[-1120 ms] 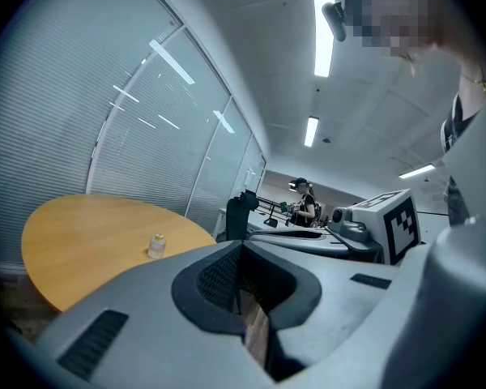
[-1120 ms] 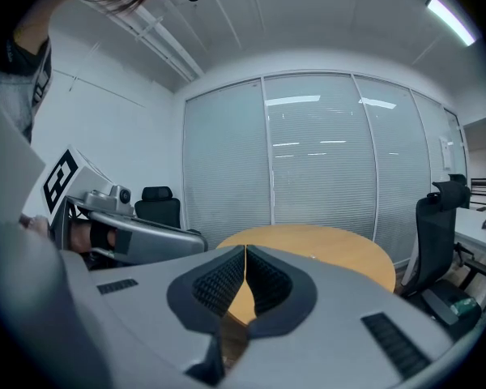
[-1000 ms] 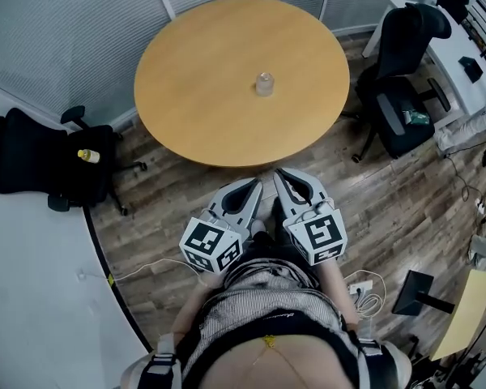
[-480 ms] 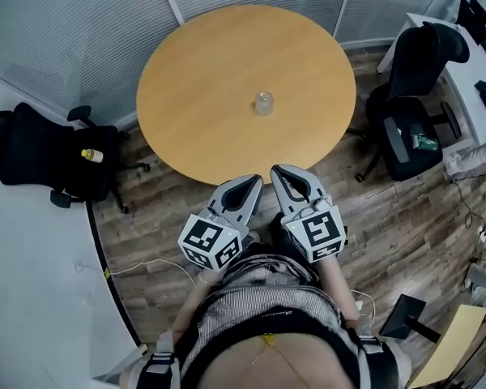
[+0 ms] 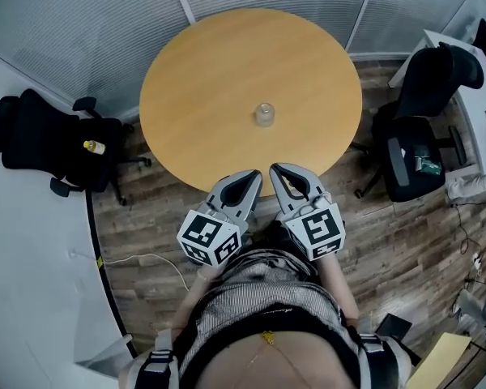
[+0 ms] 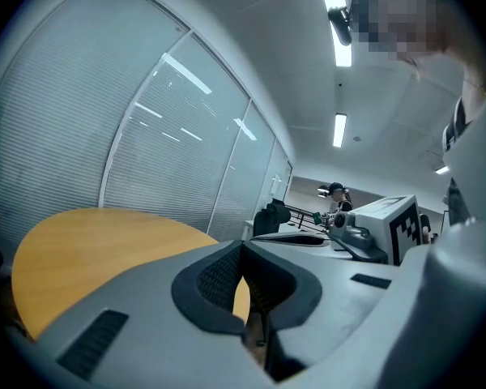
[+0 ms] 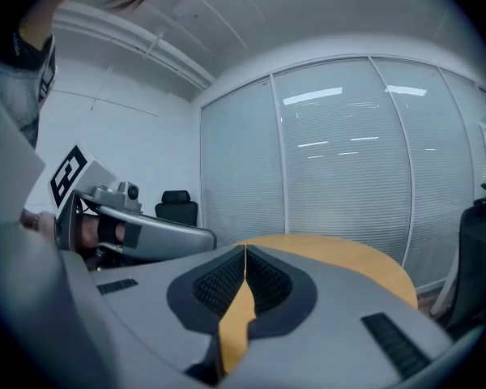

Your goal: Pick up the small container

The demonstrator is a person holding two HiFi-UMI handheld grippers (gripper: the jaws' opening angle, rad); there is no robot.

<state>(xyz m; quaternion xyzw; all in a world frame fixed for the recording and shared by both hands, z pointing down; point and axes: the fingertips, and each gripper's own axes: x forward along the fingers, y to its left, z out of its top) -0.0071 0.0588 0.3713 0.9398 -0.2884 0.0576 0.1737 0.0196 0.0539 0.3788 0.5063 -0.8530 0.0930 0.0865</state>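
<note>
A small clear container [image 5: 264,114] stands upright near the middle of the round wooden table [image 5: 202,71]. Both grippers hang side by side at the table's near edge, short of the container and apart from it. My left gripper [image 5: 253,176] has its jaws closed together with nothing between them. My right gripper [image 5: 275,170] is likewise shut and empty, its ribbed pads [image 7: 227,280] meeting tip to tip. In the two gripper views the table top [image 6: 89,241] [image 7: 340,254] shows beyond the jaws, and the container is hidden from both.
A black office chair [image 5: 44,136] with a small yellow bottle [image 5: 91,146] on it stands left of the table. Another black chair [image 5: 417,148] stands right. Glass walls with blinds [image 5: 81,23] close the far side. A white cable [image 5: 146,259] lies on the wood floor.
Both grippers have moved forward to the table's near edge, and the table and container now sit lower and closer in the head view. The jaws stayed closed.
</note>
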